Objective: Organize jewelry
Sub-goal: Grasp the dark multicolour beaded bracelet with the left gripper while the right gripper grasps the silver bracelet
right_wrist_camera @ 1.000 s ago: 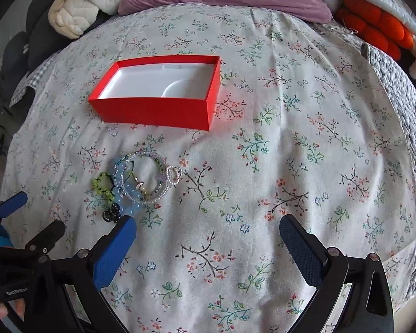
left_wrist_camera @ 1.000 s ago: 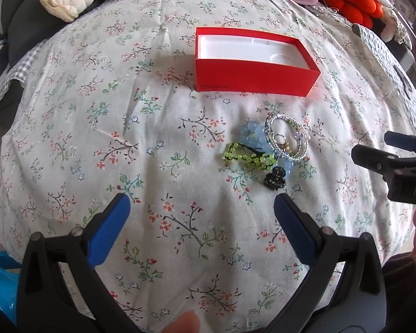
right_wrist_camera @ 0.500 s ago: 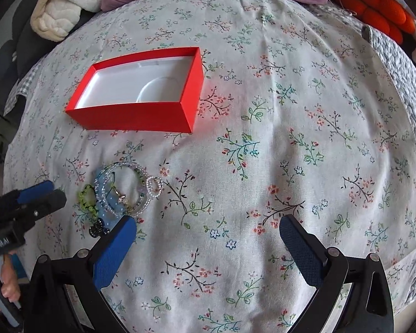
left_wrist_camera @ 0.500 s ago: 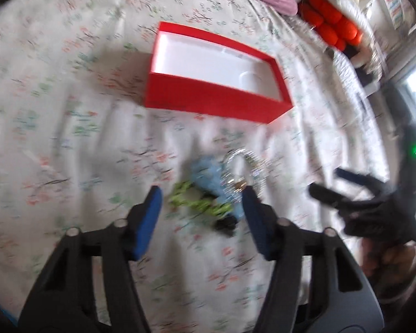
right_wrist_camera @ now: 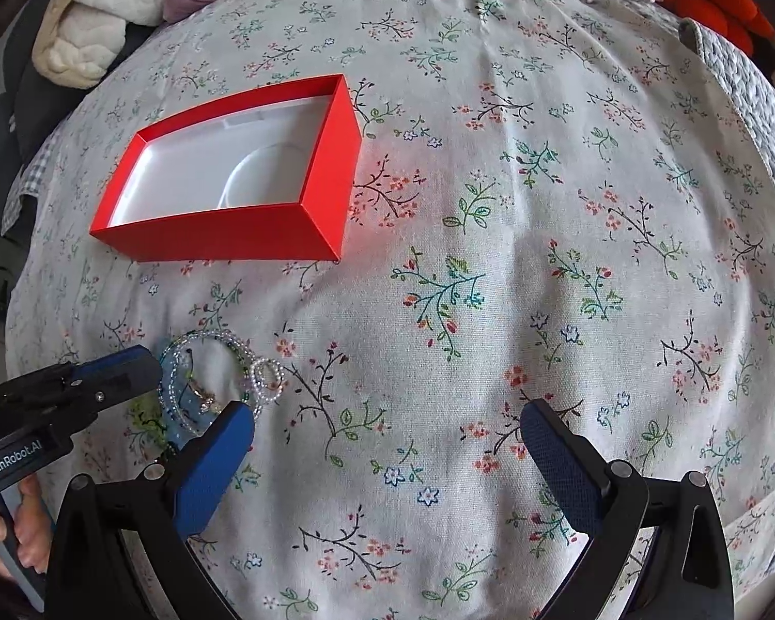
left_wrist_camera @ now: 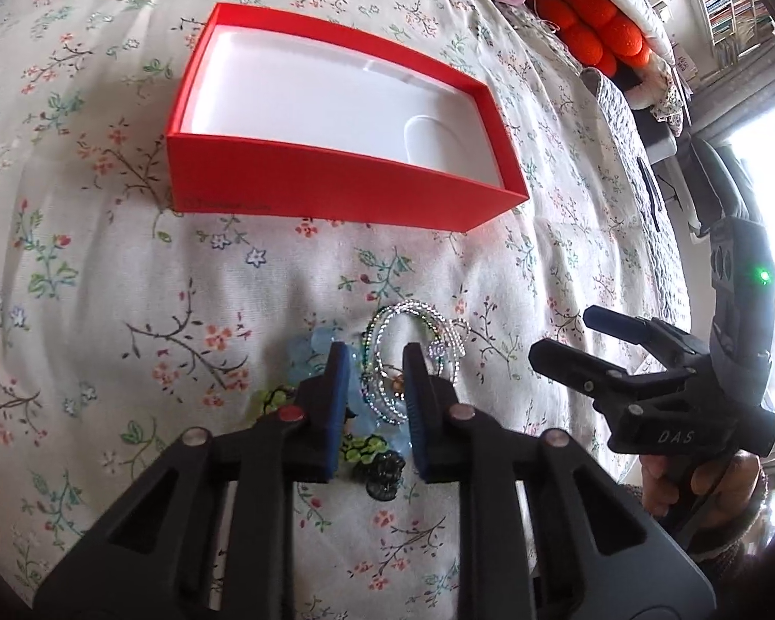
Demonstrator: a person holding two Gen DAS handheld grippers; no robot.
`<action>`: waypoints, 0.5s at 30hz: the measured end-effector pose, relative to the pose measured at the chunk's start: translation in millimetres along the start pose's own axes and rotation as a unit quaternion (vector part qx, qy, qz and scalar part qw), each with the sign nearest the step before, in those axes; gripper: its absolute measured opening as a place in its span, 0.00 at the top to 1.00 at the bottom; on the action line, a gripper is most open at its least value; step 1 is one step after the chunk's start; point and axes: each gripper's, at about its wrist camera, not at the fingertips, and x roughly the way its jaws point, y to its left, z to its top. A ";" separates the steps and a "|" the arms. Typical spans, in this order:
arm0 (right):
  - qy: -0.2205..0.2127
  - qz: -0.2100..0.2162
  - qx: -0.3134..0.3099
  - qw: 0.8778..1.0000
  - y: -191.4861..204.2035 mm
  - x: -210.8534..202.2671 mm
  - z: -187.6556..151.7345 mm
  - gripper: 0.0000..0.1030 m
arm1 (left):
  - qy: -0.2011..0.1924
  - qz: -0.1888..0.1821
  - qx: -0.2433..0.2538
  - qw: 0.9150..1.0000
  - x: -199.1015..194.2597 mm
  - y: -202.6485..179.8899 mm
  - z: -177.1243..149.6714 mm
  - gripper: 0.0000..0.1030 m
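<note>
Left claw [left_wrist_camera: 371,380], narrowed but not yet clamped, straddles the beaded bracelets [left_wrist_camera: 413,341] heaped on the bed [right_wrist_camera: 491,258], just before the empty red box [left_wrist_camera: 336,186]; right claw [right_wrist_camera: 387,434] gapes wide, idle.

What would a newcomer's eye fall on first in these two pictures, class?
The open red box on the flowered cloth, its white inside bare. Next, the tangle of bracelets nearer the camera, with the left claw narrowed around it. The right claw hangs wide open over bare cloth beside the tangle.
</note>
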 end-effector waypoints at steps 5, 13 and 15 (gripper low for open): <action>0.004 0.000 0.001 1.000 -3.2 2.4 -0.8 0.00 | 0.008 0.012 0.002 1.000 9.2 -1.9 0.6 0.94; 0.006 -0.001 0.005 1.000 -8.8 3.1 -1.6 0.00 | -0.024 0.007 0.006 1.000 -7.7 -6.4 0.6 0.95; 0.004 0.000 0.004 1.000 -8.1 2.7 -1.0 0.00 | -0.035 0.001 0.012 0.999 -16.0 -9.2 -0.6 0.95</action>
